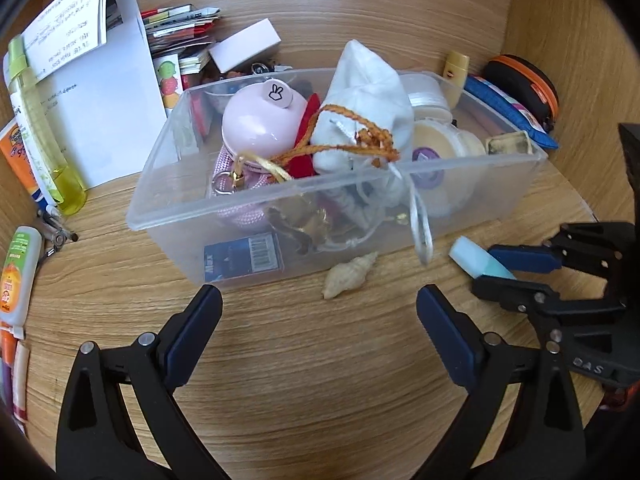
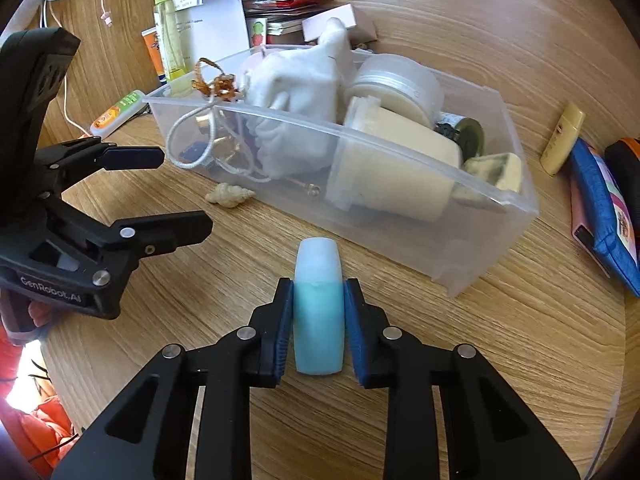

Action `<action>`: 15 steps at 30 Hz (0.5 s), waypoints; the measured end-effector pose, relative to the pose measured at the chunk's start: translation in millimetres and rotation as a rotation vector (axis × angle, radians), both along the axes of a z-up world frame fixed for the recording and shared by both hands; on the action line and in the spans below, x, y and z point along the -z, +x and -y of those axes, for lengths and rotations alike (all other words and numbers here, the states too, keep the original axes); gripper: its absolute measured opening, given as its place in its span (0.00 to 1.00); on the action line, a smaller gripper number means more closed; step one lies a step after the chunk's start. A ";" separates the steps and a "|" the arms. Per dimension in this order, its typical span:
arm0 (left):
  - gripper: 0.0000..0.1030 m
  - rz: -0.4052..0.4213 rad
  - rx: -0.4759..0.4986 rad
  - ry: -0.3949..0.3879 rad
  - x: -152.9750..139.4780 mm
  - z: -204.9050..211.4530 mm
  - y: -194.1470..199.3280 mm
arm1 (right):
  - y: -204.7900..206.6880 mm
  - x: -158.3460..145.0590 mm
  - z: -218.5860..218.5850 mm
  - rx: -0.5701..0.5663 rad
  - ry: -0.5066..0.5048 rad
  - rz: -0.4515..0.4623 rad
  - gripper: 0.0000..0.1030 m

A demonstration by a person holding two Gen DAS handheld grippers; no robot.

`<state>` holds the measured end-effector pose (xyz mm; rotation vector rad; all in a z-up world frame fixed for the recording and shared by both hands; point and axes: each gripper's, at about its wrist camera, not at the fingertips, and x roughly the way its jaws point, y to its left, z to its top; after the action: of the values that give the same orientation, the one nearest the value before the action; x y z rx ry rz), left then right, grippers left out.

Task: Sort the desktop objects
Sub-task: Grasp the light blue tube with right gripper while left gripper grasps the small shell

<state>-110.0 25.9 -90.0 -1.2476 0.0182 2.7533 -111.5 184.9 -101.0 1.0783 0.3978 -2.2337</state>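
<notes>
A small pale blue bottle lies on the wooden desk, and my right gripper is shut on it, both blue pads pressing its sides. The left wrist view shows the same bottle pinched by the right gripper at the right. My left gripper stands open over bare desk, just short of a beige seashell that lies against the clear plastic bin. The bin holds a white pouch, a pink round case and cream jars.
Papers, a yellow-green bottle and card stacks crowd the back left. A blue pouch, a black-orange case and a small yellow tube lie right of the bin. Wooden walls close in behind and at both sides.
</notes>
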 end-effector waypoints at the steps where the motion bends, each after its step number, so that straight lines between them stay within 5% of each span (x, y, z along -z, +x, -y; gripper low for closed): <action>1: 0.96 -0.005 -0.006 0.019 -1.1 -0.8 -1.1 | 0.3 -0.9 -2.3 0.001 -0.009 0.001 0.22; 15: 0.90 0.029 -0.086 0.026 3.8 -14.2 -18.3 | 11.7 -11.7 -6.5 -0.051 -0.069 -0.029 0.22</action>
<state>-128.2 40.1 -93.8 -1.3115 -0.0753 2.7973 -99.8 191.4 -89.4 0.9906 0.3535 -2.2038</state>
